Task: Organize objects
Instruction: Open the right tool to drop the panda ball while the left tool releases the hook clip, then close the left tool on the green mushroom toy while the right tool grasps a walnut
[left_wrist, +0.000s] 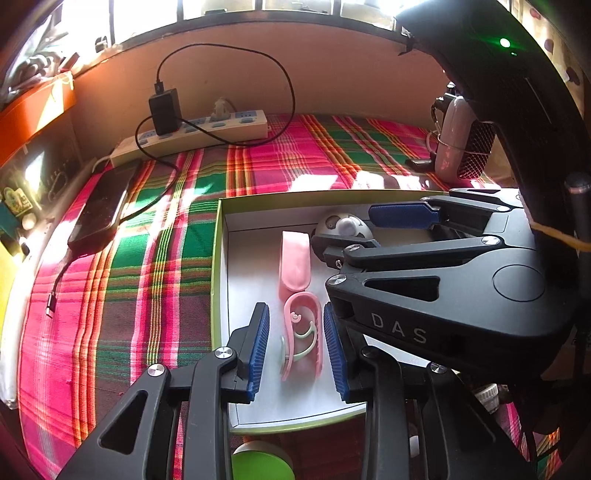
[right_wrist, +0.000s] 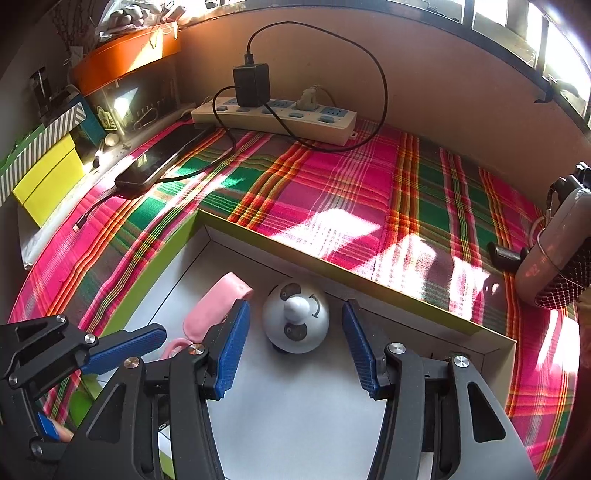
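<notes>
My left gripper (left_wrist: 295, 345): jaws apart, blue pads flanking the pink clip (left_wrist: 301, 332) without pressing on it; a gap shows on each side. The clip lies flat on the white floor of the box (left_wrist: 218, 288), directly between my left fingers.

My right gripper (right_wrist: 293, 347): jaws wide, nothing gripped. The white round panda toy (right_wrist: 295, 319) stands on the box floor between and just ahead of its pads, clear of both.

Pink folded strip (left_wrist: 295, 260): lies in the box just beyond the clip, touching its far end; to the left of the panda toy as seen from my right gripper.

Box: shallow, green outside, white inside, open top, resting on the plaid cloth (right_wrist: 332, 184) that covers the tabletop.

Beyond the box, far ahead of both grippers: a white power strip (right_wrist: 275, 120) against the wall, with a black charger (right_wrist: 251, 85) plugged in and its black cable (right_wrist: 373, 66) looping over the wall and cloth.

Ahead and to the left: a black phone (right_wrist: 162, 158) lying on the cloth's edge.

Ahead and to the right: a grey handheld device with a mesh end (right_wrist: 557, 266).

Far left: stacked orange box (right_wrist: 125, 59) and yellow box (right_wrist: 48, 177).
</notes>
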